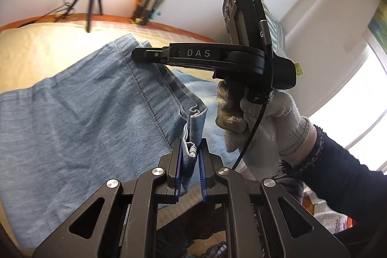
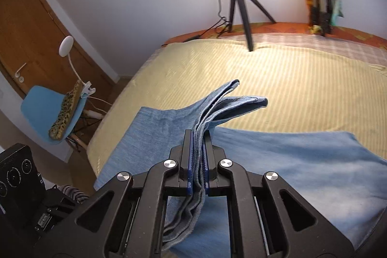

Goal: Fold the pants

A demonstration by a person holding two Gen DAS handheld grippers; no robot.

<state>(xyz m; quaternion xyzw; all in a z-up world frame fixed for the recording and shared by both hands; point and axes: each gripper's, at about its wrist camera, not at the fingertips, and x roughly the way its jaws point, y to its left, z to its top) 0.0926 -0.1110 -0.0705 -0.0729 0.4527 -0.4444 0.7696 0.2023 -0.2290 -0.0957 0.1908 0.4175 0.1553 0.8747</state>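
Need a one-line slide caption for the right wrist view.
Right hand-held gripper clamps layered denim edges of the blue pants, lifted over the yellow bedspread.

Bare bedspread (image 2: 278, 79) ahead; tripod (image 2: 241, 9) blocks far edge.

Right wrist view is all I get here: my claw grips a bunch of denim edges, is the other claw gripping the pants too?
Observer: Yes, the left claw is shut on a bunched fold of the pants.
Operator: Where's my right claw from there?
Observer: Your right claw pinches the stitched hem, beyond the left one.
Operator: Who's holding it?
Observer: A hand in a white knit glove, dark sleeve behind.
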